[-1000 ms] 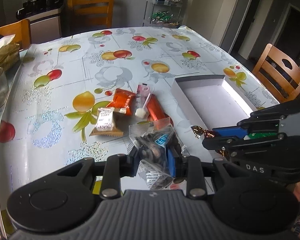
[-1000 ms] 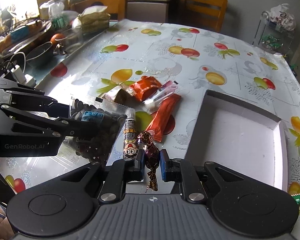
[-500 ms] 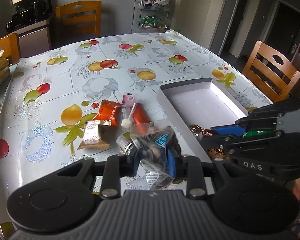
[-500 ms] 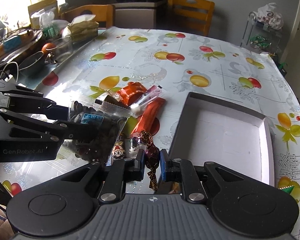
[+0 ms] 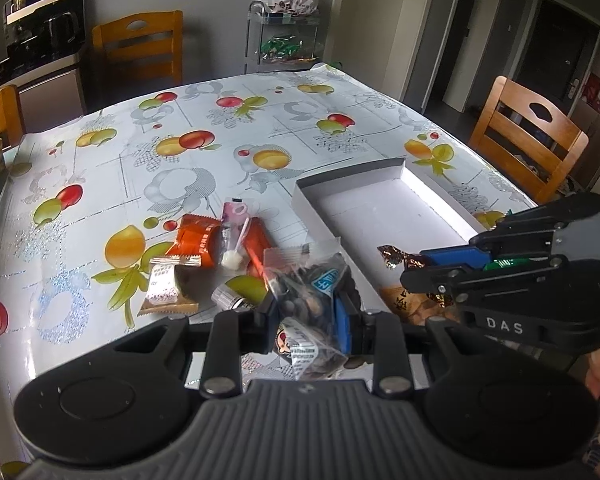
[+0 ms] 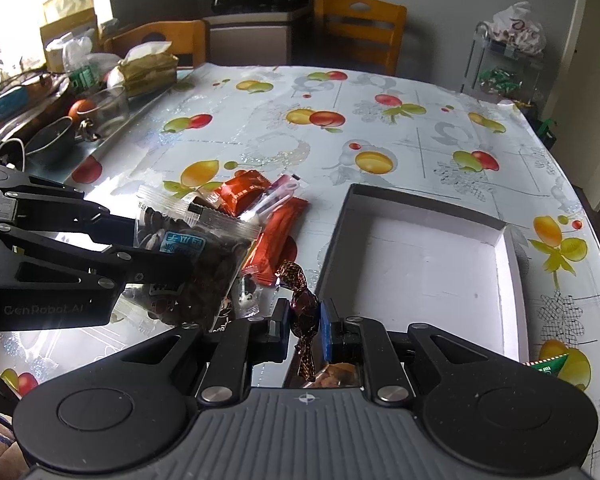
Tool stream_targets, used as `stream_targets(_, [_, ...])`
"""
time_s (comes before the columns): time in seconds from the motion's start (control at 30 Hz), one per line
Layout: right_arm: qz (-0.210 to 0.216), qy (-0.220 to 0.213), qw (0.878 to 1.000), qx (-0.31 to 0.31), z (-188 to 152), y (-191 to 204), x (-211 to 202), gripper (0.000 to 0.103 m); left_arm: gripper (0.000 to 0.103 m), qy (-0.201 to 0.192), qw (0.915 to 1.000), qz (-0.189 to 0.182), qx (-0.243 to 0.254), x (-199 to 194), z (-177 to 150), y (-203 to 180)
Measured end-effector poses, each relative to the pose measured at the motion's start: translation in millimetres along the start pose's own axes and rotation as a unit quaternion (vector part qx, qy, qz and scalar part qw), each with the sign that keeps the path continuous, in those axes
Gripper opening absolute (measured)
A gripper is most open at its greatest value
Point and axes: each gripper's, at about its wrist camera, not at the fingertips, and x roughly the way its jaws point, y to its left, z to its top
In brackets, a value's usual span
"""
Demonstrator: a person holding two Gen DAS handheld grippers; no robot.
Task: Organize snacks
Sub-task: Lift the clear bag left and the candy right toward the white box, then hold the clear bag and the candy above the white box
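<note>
With the white box (image 6: pixel 420 256) at right of frame bare, sorting has barely begun: left tongs (image 5: pixel 308 312) pinch a clear bag of nuts (image 5: pixel 312 280), right tongs (image 6: pixel 305 320) pinch a foil-wrapped candy (image 6: pixel 304 308), while orange packets (image 6: pixel 242 192) lie mid-frame on the surface (image 6: pixel 380 128).

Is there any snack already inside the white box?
No, the white box shows only its bare floor; the right gripper holds the wrapped candy outside it.

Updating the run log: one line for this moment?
left gripper: shut on clear bag of dark snacks | right gripper: shut on brown foil-wrapped candy | white shallow box: empty
</note>
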Motion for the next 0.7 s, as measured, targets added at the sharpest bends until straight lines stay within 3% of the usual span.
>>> stream_targets(0.7, [-0.036,-0.003,0.999,0.038,-12.4,-29.5,-12.8,0.018,0.026,-0.003,0.9987,-0.038,0.034,15.5,14.4,-28.5])
